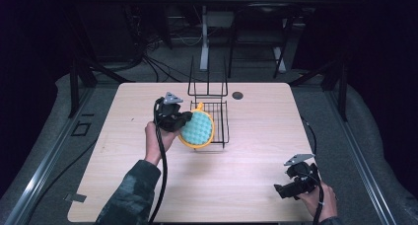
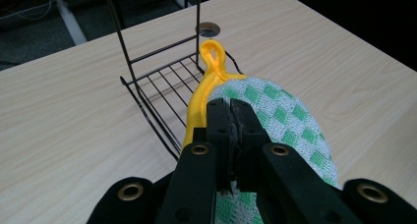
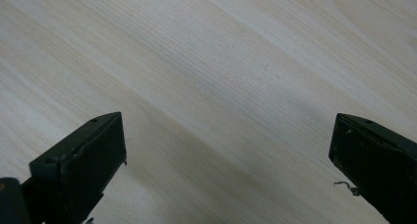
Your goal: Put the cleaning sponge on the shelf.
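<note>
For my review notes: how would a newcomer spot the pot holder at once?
Find the wire rack near the table's far edge. At its left side, the left gripper pinches the pot holder: round, green-and-white checked, with a yellow rim and loop.

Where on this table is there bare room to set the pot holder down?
Bare wood lies left of the left gripper and between the wire rack and the right gripper. It is crowded at the rack, where the pot holder hangs clamped.
</note>
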A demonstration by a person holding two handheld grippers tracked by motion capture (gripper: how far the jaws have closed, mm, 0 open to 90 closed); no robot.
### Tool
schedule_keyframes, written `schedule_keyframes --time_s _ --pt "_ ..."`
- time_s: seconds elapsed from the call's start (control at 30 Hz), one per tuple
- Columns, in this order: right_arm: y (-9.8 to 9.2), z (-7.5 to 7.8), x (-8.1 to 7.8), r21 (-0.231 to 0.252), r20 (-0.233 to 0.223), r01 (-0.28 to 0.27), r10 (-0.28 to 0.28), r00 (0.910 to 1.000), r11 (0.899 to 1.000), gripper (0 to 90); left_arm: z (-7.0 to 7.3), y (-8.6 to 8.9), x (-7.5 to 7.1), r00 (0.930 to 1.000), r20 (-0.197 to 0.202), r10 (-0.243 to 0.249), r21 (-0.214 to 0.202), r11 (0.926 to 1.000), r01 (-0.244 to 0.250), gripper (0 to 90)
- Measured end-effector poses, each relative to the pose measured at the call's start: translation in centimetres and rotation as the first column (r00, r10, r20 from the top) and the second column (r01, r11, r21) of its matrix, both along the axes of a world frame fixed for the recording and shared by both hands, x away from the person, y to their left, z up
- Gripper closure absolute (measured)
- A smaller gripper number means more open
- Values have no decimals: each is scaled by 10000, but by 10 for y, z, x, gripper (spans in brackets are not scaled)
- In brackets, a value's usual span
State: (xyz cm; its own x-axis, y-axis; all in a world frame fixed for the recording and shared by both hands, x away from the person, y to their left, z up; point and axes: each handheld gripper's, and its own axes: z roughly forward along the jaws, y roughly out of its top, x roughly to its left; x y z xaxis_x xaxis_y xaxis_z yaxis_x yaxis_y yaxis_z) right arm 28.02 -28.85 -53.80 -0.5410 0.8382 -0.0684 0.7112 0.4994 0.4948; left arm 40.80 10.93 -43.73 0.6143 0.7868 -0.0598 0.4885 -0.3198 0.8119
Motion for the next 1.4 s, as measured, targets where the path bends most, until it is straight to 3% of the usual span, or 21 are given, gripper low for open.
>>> schedule_keyframes --time_s 0.57,1.13,1.4 --pt "0 -1 1 5 -99 -82 82 9999 10000 4 -10 -7 10 9977 310 609 -320 9977 -599 881" --pt "0 -2 1 -2 -117 -85 85 9999 10000 4 -32 -15 22 9934 183 1134 -669 9915 -1119 881" --pt "1 -2 1 32 -162 -117 117 9998 9999 4 -44 -19 30 9905 -83 1369 -877 9867 -1371 881"
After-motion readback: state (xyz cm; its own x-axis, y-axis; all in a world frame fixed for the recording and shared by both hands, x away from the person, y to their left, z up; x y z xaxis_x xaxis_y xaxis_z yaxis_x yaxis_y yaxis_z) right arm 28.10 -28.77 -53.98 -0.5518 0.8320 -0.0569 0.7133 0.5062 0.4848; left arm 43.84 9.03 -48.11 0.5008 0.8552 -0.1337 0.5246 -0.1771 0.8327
